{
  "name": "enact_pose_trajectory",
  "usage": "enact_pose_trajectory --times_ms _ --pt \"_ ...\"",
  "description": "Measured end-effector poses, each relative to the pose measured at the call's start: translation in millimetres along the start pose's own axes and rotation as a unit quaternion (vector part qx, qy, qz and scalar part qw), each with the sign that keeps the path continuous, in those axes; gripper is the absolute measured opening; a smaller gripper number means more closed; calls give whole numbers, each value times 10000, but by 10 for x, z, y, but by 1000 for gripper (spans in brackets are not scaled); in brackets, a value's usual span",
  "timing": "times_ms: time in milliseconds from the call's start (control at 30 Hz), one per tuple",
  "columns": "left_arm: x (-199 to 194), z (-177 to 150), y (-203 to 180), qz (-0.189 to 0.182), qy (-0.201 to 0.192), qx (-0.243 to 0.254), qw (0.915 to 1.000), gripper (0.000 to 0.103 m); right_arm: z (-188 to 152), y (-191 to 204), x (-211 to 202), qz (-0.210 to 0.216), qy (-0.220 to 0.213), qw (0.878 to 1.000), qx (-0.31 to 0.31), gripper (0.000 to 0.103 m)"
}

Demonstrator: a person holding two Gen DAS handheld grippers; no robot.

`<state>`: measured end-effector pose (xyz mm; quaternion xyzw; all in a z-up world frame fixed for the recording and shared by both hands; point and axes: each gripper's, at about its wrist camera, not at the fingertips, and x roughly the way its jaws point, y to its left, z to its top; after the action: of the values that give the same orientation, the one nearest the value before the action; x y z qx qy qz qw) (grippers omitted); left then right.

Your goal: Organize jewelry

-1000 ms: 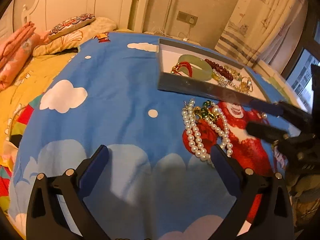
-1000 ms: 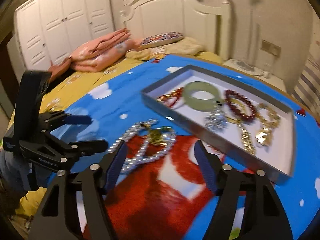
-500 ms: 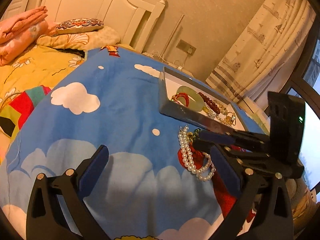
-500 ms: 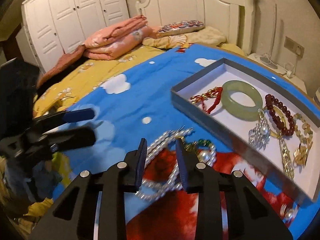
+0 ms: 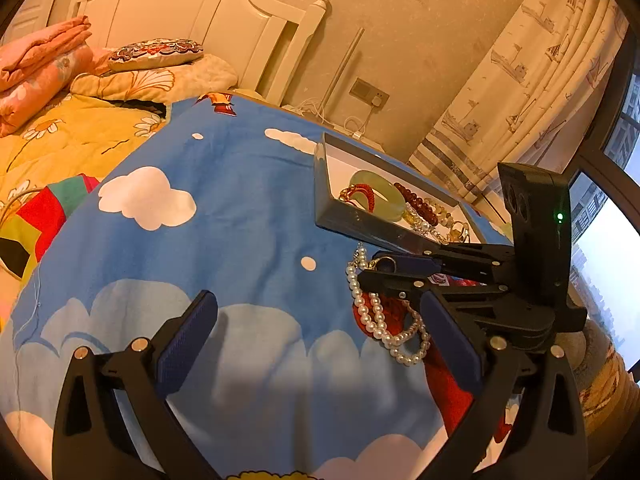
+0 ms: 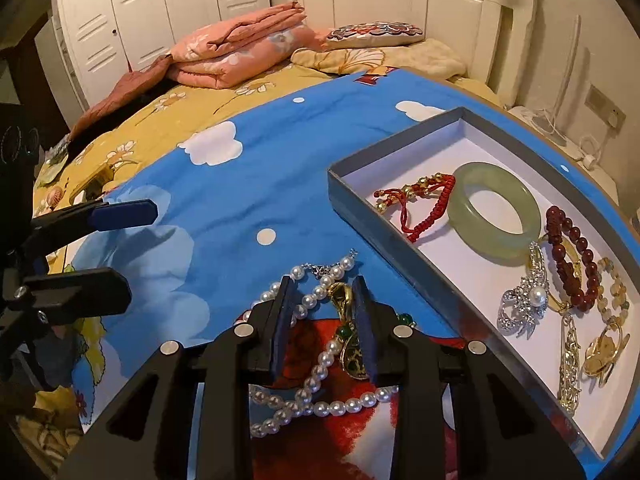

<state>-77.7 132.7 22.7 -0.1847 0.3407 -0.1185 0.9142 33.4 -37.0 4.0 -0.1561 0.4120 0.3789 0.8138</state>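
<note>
My bed (image 6: 248,184), blue cloud-print cover. On it: grey tray (image 6: 404,256), pearl necklace (image 6: 320,404) with a gold-green pendant (image 6: 344,308) just beside the tray; folded pink quilt (image 6: 240,52), pillows (image 6: 376,32) at headboard.

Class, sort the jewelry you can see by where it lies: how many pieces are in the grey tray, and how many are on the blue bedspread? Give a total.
In the grey tray: 7
Red cord bracelet, jade bangle, silver brooch, dark red bead bracelet, pale bead bracelet, 2 gold pieces.
On the bedspread: 2
Pearl necklace, green-and-gold pendant.
Total: 9

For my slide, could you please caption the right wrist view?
Right gripper narrowed around a pearl necklace on the blue bedspread, beside the jewelry tray.
</note>
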Motion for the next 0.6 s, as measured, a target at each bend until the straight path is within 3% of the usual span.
enact_pose_trajectory --times_ms 400,600 --pt "15 5 2 25 56 -25 10000 101 -51 -118 -78 223 -133 9991 349 30" --pt "43 3 12 68 110 -39 9999 101 -102 -140 -116 404 -178 9980 450 16"
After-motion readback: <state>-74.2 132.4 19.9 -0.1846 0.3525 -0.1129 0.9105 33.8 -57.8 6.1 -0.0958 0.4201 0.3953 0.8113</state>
